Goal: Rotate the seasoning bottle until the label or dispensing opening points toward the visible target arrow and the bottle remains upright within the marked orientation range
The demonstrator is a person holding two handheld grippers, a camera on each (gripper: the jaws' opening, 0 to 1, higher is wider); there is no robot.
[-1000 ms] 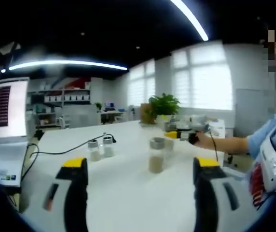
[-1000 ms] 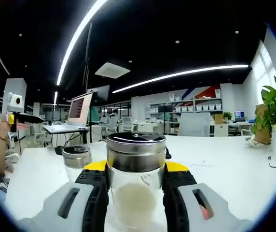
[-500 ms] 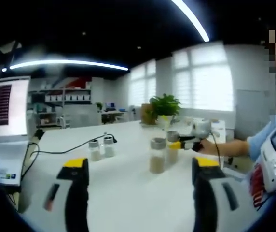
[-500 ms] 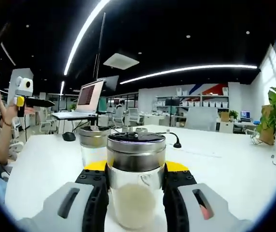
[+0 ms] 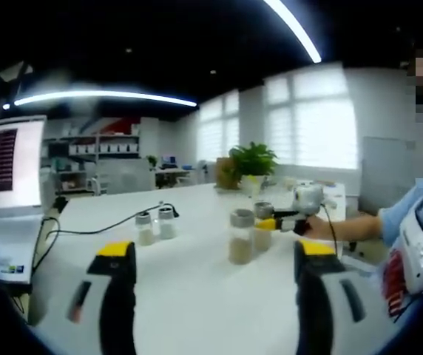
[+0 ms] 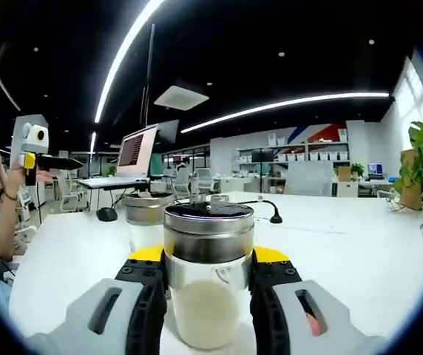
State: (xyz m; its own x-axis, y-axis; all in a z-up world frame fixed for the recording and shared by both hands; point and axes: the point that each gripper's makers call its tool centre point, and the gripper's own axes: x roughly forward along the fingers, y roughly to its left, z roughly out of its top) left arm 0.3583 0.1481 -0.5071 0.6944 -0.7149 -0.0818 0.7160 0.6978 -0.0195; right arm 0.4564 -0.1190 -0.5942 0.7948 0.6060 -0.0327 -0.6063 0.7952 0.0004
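Jaws of the right gripper (image 6: 208, 296) pinch a seasoning bottle (image 6: 208, 277) from both sides, just under its metal lid; the bottle stands upright on the white table (image 6: 344, 251) with pale powder inside. A second bottle (image 6: 146, 220) stands just beyond it, off the left jaw. The left gripper (image 5: 215, 259) hovers with jaws spread wide, nothing between them; ahead, between and beyond them, stand the bottles, and two small shakers (image 5: 154, 225) past the left jaw.

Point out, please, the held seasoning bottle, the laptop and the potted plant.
seasoning bottle (image 6: 208, 231), right gripper view, on its metal lid band.
laptop (image 5: 6, 164), left gripper view, on its lit screen.
potted plant (image 5: 251, 160), left gripper view, on its leaves.
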